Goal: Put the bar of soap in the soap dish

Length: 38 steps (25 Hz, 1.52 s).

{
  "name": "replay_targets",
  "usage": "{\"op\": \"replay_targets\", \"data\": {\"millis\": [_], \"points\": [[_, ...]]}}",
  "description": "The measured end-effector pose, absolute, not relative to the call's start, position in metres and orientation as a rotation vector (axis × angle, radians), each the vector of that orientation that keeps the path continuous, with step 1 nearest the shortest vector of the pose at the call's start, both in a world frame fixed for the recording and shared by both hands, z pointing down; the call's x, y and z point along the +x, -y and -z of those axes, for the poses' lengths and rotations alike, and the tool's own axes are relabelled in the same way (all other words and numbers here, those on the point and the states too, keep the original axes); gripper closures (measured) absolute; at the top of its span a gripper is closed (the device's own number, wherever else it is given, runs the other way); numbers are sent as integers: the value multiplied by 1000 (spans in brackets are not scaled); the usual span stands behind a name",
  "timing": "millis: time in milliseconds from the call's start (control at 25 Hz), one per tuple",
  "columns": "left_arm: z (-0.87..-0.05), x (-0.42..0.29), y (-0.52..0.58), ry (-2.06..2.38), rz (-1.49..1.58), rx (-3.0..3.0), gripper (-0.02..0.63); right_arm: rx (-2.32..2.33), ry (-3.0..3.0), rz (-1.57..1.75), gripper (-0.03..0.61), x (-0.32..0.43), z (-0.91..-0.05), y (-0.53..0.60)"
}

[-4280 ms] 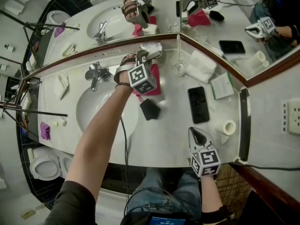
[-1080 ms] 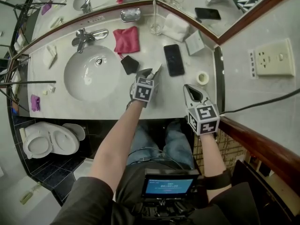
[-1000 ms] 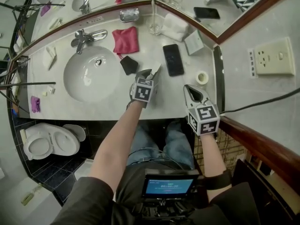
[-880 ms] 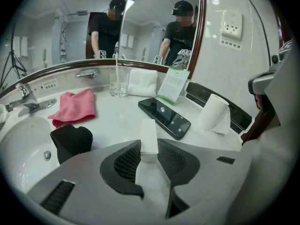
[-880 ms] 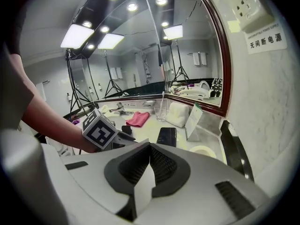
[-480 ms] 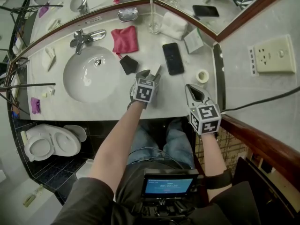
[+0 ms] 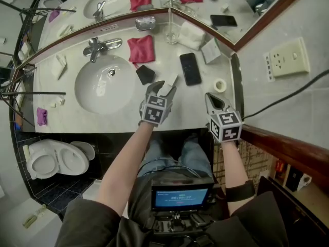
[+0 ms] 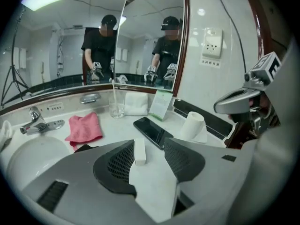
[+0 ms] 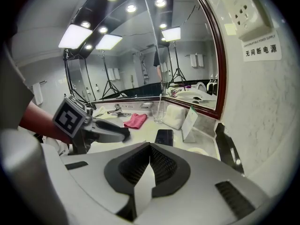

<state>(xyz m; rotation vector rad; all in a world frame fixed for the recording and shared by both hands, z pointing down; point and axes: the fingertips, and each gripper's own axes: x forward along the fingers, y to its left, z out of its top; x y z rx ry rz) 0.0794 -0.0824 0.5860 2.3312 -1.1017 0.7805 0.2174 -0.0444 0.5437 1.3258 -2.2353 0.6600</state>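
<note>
Left tool (image 8: 149, 142) jaws just opened, half-wide; soap bar (image 8: 140, 152) between them, apparently unpinched on the counter (image 7: 181, 105). Right tool (image 9: 150, 147) closed, empty. Next: grip bar, carry to soap dish (image 7: 145, 22) far ahead.

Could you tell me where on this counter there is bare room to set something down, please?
Bare counter lies between the phone and the paper roll, and along the front edge between the left gripper and the right gripper. Crowded: the back by the mirror, with pink cloth, glass, towel and card.
</note>
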Motion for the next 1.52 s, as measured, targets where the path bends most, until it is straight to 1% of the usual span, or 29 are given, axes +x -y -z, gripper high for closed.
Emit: {"op": "replay_targets", "data": {"millis": [280, 360, 440, 600, 720, 880, 1160, 1520], "points": [[-506, 66, 64, 1123, -689, 2459, 422, 1374, 2226, -624, 560, 234, -524, 51], [-488, 60, 61, 1137, -669, 2484, 450, 1386, 2226, -610, 560, 236, -519, 52], [-472, 52, 58, 1154, -645, 2499, 496, 1393, 2227, -597, 560, 237, -513, 52], [-455, 35, 46, 1156, -609, 2527, 539, 1398, 2227, -585, 560, 235, -508, 49], [-443, 19, 38, 1187, -571, 2524, 614, 1399, 2225, -584, 560, 234, -502, 43], [-432, -1, 31, 1240, -556, 2511, 614, 1409, 2221, -575, 560, 237, -499, 39], [-438, -22, 17, 1262, -541, 2463, 614, 1411, 2203, -581, 560, 240, -504, 34], [-429, -32, 12, 1299, -553, 2494, 614, 1347, 2209, -563, 560, 216, -515, 27]]}}
